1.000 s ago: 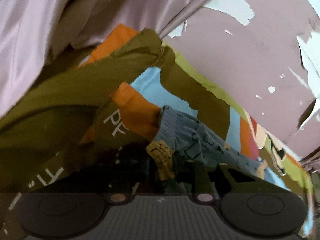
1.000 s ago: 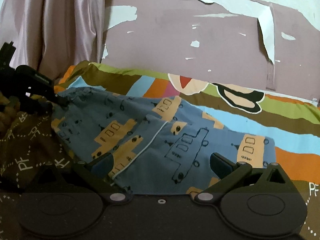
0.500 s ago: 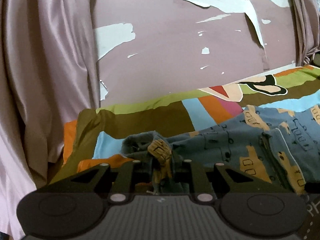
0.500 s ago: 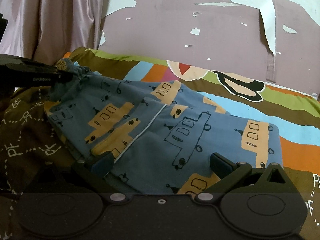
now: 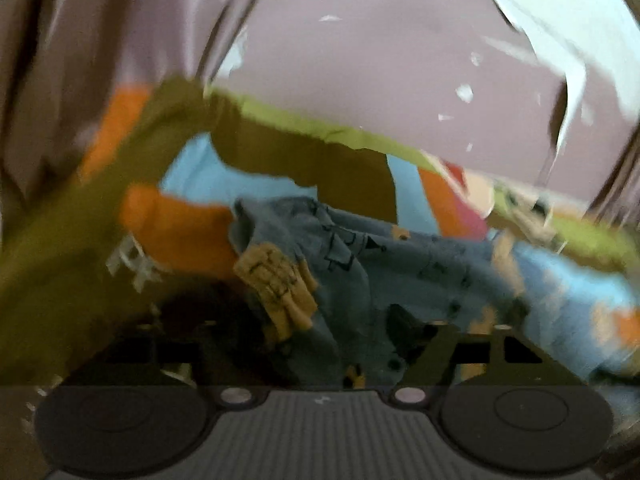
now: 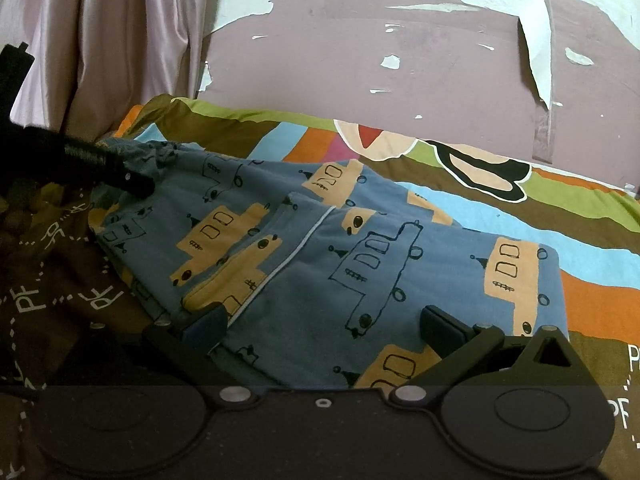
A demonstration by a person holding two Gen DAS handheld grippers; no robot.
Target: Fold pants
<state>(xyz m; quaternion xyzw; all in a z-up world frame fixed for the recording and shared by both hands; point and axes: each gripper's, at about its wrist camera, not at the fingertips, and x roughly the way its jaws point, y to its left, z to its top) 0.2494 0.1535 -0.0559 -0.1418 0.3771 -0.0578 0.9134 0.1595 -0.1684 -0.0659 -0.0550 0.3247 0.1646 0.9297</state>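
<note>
Lowest in the right wrist view, the right gripper [image 6: 322, 326] has its fingers spread wide over the near edge of the blue car-print pants [image 6: 320, 252], nothing pinched. The pants lie folded flat on the striped bedspread [image 6: 592, 268], long axis running from lower right up to upper left. At that far upper-left end the left gripper [image 5: 304, 344] has just been opening, bunched cloth lying loose between its parted fingers.

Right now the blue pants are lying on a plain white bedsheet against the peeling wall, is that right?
Not quite. The sheet under the pants is not plain white: it is a bright patchwork of green, brown, orange and light blue, as the right wrist view shows. The rest holds: the pants are blue, and the wall behind is peeling.
</note>
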